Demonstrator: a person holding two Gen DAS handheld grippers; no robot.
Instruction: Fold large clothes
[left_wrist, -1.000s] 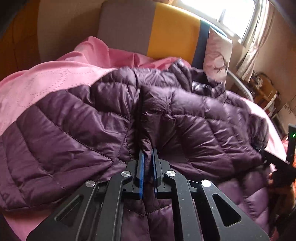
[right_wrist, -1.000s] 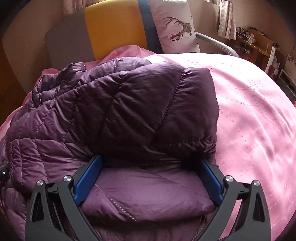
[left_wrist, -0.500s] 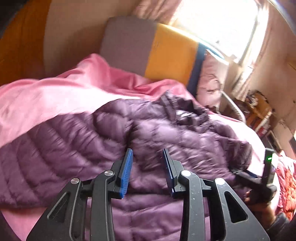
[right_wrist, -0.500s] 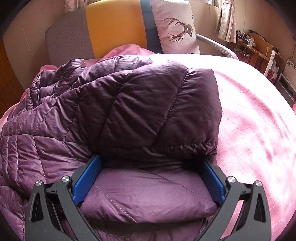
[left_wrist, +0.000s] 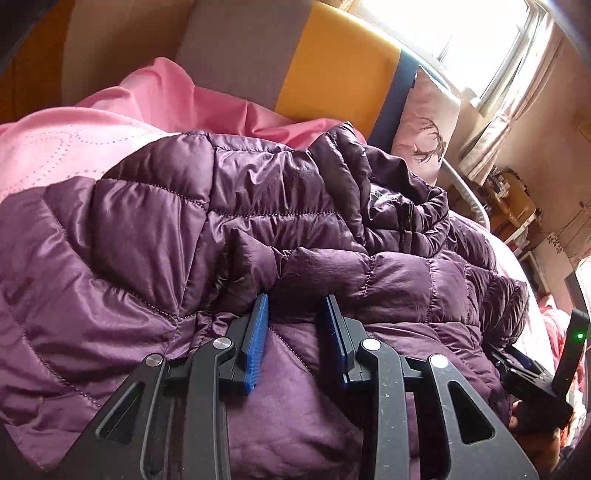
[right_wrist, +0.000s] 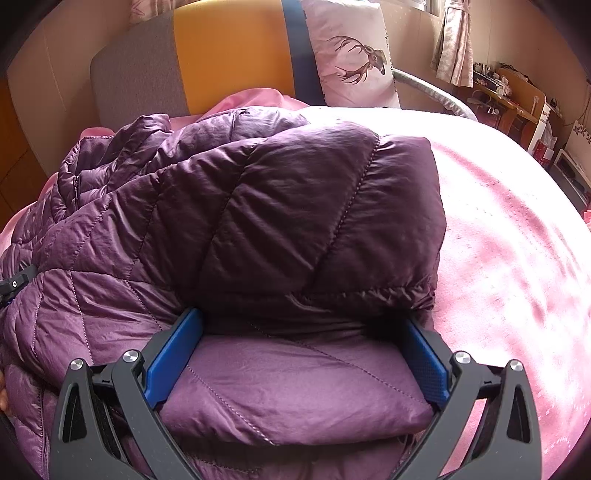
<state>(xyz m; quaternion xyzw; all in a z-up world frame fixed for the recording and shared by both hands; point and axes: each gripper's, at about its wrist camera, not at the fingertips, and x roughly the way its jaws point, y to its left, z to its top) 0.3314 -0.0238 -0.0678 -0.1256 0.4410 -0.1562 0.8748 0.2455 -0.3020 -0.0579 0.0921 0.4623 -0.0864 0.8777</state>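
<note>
Purple quilted jacket (left_wrist: 229, 236) is lying across the frame's centre on the pink bedspread (right_wrist: 517, 229). The left gripper (left_wrist: 297, 328) is hovering unclenched; the right gripper (right_wrist: 295, 354) is bracketing a folded panel, spread wide. Best smoothing downward, pressing out air before regripping.

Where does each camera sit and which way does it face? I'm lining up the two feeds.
Left wrist: on the left gripper, looking down along its parted blue-padded fingers at the quilted purple puffer jacket; the right gripper shows at the edge.
Right wrist: on the right gripper, facing down; its wide jaws straddle a folded jacket section.
Shared: the jacket, pink bedspread, deer-print pillow, grey-and-yellow headboard.
</note>
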